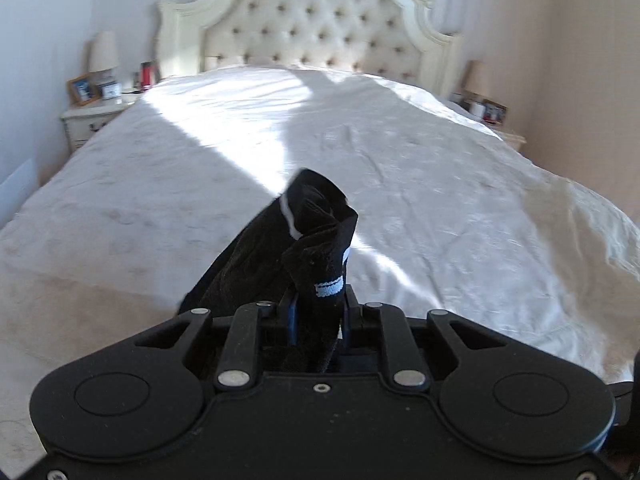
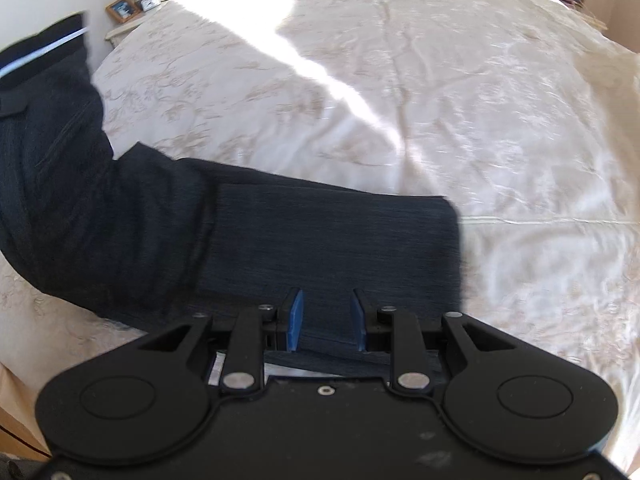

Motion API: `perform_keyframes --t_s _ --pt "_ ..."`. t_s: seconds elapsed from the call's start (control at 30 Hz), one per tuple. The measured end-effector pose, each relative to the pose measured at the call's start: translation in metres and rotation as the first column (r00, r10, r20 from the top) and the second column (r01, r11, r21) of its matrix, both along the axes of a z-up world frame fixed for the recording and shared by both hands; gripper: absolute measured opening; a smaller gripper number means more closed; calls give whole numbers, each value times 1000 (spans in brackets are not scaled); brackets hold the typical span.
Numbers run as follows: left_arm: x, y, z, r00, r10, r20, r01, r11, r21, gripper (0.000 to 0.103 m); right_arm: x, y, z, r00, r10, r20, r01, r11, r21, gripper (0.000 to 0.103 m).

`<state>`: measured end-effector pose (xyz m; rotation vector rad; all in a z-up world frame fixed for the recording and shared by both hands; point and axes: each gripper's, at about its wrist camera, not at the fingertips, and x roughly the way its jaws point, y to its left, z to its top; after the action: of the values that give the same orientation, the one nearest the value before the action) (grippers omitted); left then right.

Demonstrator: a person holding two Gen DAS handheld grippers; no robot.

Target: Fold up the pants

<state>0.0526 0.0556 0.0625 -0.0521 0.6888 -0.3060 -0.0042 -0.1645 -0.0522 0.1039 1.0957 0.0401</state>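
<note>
White covers are lying over the big bed [image 1: 400, 184], with sun shining across them and a puffy headboard [image 1: 316, 28] standing behind. The left gripper [image 1: 320, 312] is squeezing a bunch of the dark pants [image 1: 308, 240], holding it up above the bed. The right gripper [image 2: 326, 326] is pinching the pants' [image 2: 320, 240] near edge between its blue pads [image 2: 296, 318], while one leg is lying flat on the bed.

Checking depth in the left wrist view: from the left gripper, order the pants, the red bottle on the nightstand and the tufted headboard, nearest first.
1. Pants, bunched between the left gripper's fingers.
2. Red bottle, far left on the nightstand.
3. Headboard, at the bed's far end, centre.
</note>
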Motion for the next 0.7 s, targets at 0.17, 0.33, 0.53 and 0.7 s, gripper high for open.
perform_keyframes --t_s 0.17,0.33,0.53,0.7 --pt "0 -110 -45 984 -156 -91 153 987 -41 26 -19 -67 1 998 -64 2 64 998 -26 28" --pt "-2 -182 -122 935 -208 -287 235 970 60 27 -33 -121 -4 991 -130 -22 129 991 -38 28" --pt "-14 -196 -142 894 -255 -368 337 925 177 32 -30 -143 -7 991 -129 -23 128 991 -27 28" --pt "-19 -172 -110 888 -326 -324 377 920 107 47 -16 -142 -7 994 -111 -10 111 994 -11 28"
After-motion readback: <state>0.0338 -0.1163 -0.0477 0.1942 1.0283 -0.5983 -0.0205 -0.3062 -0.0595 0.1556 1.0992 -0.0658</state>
